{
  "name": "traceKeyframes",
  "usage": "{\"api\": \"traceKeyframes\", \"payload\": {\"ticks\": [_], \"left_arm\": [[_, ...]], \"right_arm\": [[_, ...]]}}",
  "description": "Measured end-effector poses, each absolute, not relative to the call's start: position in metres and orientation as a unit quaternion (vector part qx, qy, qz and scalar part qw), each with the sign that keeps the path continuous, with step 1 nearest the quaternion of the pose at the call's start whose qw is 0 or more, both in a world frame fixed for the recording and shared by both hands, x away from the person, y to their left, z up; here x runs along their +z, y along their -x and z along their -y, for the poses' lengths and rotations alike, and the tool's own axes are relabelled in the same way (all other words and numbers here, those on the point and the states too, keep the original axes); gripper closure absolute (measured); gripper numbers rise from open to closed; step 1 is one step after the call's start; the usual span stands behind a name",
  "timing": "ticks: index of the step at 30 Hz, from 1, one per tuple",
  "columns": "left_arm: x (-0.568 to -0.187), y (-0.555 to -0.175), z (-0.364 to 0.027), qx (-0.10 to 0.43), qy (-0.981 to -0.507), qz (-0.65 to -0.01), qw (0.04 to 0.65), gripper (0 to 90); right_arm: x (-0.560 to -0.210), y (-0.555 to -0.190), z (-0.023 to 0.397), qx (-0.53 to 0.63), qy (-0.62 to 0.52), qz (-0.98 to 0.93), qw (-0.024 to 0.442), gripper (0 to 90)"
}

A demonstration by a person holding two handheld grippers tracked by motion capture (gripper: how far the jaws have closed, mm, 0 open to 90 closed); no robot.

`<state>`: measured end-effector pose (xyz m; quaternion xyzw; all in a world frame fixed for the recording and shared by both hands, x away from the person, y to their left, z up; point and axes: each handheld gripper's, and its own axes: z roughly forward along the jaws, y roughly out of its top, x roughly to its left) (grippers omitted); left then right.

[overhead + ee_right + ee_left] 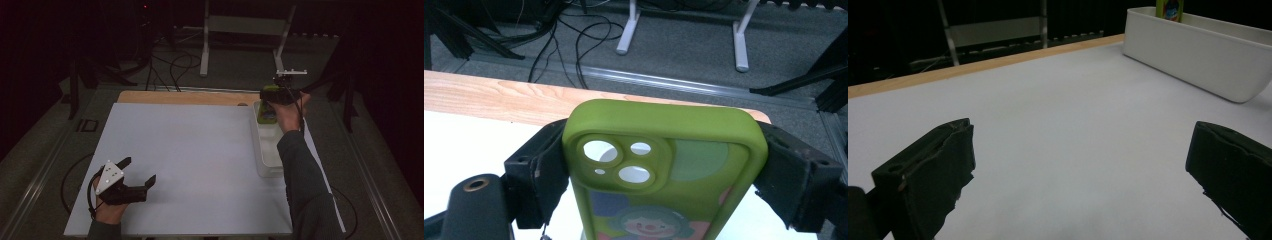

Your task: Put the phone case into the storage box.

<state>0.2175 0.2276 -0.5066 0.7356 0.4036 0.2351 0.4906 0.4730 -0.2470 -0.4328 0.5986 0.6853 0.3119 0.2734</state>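
A lime-green phone case [664,150] with a cartoon print stands upright between the pads [541,172] of my right gripper, which is shut on its two sides. From above, the right gripper [272,97] holds the case [266,116] at the far end of a long white tray [267,150] on the table's right side. My left gripper [137,171] rests low near the front left of the white board, open with nothing between its jaws. In the left gripper view the tray [1198,55] lies far right, the case [1169,9] sticking up from it.
A white board [200,160] covers the table, with a bare wooden strip [185,97] along its far edge. Beyond the table are a metal stand [205,45] and loose cables [175,65] on the grey floor.
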Motion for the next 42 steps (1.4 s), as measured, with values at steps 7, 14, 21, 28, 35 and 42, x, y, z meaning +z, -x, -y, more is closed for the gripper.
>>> {"api": "traceKeyframes", "payload": {"ticks": [7, 14, 21, 28, 35, 42], "left_arm": [[-0.506, -0.218, -0.229, 0.236, -0.734, -0.404, 0.492, 0.0], [-0.506, -0.218, -0.229, 0.236, -0.734, -0.405, 0.492, 0.0], [-0.505, -0.217, -0.23, 0.236, -0.732, -0.405, 0.495, 0.0], [-0.505, -0.217, -0.23, 0.237, -0.731, -0.405, 0.495, 0.0], [-0.505, -0.217, -0.231, 0.237, -0.731, -0.406, 0.495, 0.0], [-0.504, -0.217, -0.231, 0.238, -0.729, -0.406, 0.497, 0.0]], "right_arm": [[-0.437, -0.475, 0.247, 0.31, -0.597, -0.687, 0.273, 15.4], [-0.44, -0.478, 0.246, 0.308, -0.598, -0.689, 0.272, 15.4], [-0.445, -0.481, 0.245, 0.305, -0.599, -0.688, 0.273, 15.4], [-0.451, -0.484, 0.245, 0.301, -0.602, -0.689, 0.268, 15.3], [-0.455, -0.486, 0.245, 0.303, -0.603, -0.688, 0.267, 15.3], [-0.459, -0.487, 0.244, 0.302, -0.604, -0.688, 0.267, 15.2]]}}
